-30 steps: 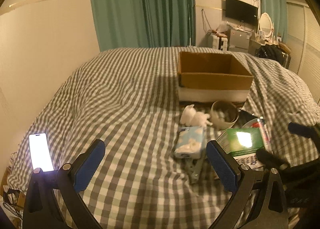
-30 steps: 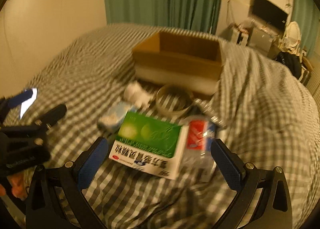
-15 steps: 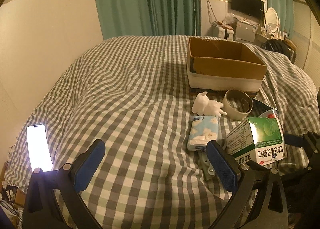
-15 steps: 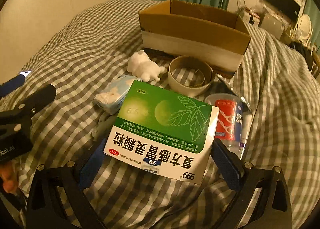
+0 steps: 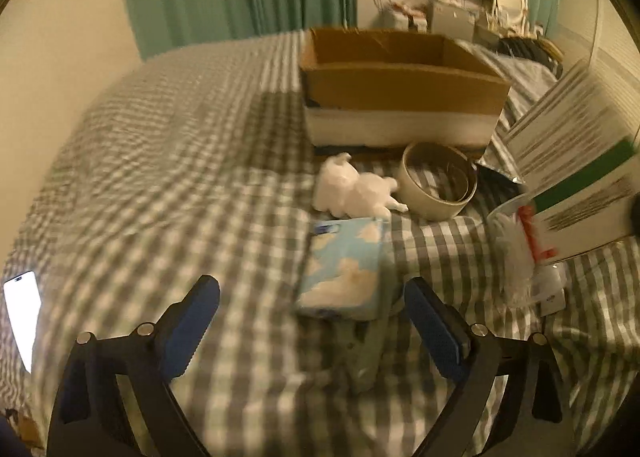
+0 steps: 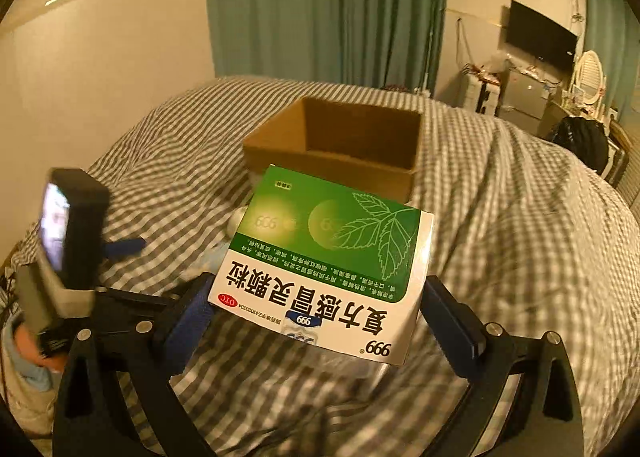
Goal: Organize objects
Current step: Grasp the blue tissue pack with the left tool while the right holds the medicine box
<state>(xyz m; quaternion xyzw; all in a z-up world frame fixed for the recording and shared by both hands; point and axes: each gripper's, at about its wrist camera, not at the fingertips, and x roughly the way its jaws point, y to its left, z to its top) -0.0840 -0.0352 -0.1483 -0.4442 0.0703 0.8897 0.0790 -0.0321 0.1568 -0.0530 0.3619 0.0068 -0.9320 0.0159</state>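
The green-and-white medicine box [image 6: 332, 261] is up off the bed, pinched flat by its two short sides between the blue pads of the right gripper [image 6: 316, 321], print facing the camera upside down, and the open cardboard box [image 6: 344, 145] sits dead ahead beyond it, so this looks like a carry toward that carton. Held level like that, it should drop in flat. From the left wrist view, the left gripper [image 5: 312, 321] hangs with its jaws spread wide and nothing between them, low over the checked bedspread [image 5: 168, 177] with the blue tissue pack [image 5: 344, 265] just ahead. Beyond that lie a white plush toy [image 5: 352, 189] touching a roll of tape [image 5: 440, 185], both right in front of the carton wall. A lit phone [image 5: 22, 313] lies well off to the left. The carton's near wall is the one thing to clear.
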